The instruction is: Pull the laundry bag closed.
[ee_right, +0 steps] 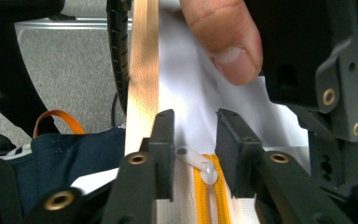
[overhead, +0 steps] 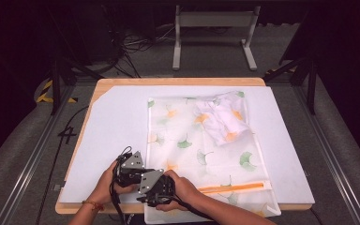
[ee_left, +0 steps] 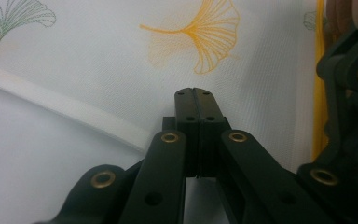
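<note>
The mesh laundry bag (overhead: 206, 140) lies flat on the surface (overhead: 117, 122), light and limp. Its white zipper pull (ee_right: 200, 167), small and probably slippery, sits at 6 o'clock between the right hand-held gripper (ee_right: 195, 135)'s part-open jaws, ungripped. The left hand-held gripper (ee_left: 196, 95) is closed over the mesh.

A mesh bag (overhead: 201, 145) lies flat on a mat (overhead: 117, 140) that covers a table (overhead: 178, 81). The bag sits on the right half of the mat, its near end hanging over the table's near edge. A folded garment (overhead: 222, 117) lies inside the bag at its far right corner. A zipper (overhead: 234, 188) runs across the bag's near end. Two hands meet at the bag's near left corner, the left gripper (overhead: 130, 169) just left of the right gripper (overhead: 155, 187). The zipper pull (ee_right: 198, 164) lies between the right gripper's jaws.
</note>
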The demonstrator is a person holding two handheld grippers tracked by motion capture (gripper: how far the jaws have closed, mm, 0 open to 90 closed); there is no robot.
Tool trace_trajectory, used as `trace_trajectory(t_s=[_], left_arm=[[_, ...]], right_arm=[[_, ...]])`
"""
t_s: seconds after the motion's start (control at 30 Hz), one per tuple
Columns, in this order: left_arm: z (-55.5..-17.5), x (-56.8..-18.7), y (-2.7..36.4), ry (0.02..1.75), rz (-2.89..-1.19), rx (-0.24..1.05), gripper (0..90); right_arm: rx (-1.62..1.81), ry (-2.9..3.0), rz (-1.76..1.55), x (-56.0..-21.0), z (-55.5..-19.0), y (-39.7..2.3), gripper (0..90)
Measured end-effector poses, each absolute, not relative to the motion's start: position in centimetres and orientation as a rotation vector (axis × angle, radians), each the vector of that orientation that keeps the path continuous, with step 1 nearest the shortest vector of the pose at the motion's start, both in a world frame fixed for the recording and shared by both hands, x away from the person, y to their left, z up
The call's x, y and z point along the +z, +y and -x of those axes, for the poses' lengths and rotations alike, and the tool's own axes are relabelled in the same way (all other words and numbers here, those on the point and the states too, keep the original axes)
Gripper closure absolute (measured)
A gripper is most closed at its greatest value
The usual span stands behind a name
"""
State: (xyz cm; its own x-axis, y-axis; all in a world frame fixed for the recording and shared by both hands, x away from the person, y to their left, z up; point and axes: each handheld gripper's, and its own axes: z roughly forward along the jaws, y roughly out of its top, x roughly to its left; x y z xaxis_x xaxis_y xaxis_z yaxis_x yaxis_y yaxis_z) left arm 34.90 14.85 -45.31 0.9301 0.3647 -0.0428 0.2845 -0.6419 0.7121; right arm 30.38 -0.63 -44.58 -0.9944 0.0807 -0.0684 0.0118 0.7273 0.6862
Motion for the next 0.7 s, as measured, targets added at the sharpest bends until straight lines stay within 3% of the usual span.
trace_trajectory(t_s=[0.3, 0.7], left_arm=[[-35.0, -45.3, 14.9, 0.455, -2.305, 0.128, 90.0], [-34.9, -45.4, 14.9, 0.455, -2.298, 0.128, 90.0]], right_arm=[[1.157, 2.857, -0.118, -44.2, -30.8, -1.1, 86.7], [1.243, 2.82, -0.15, -43.3, -30.7, -2.3, 85.3]])
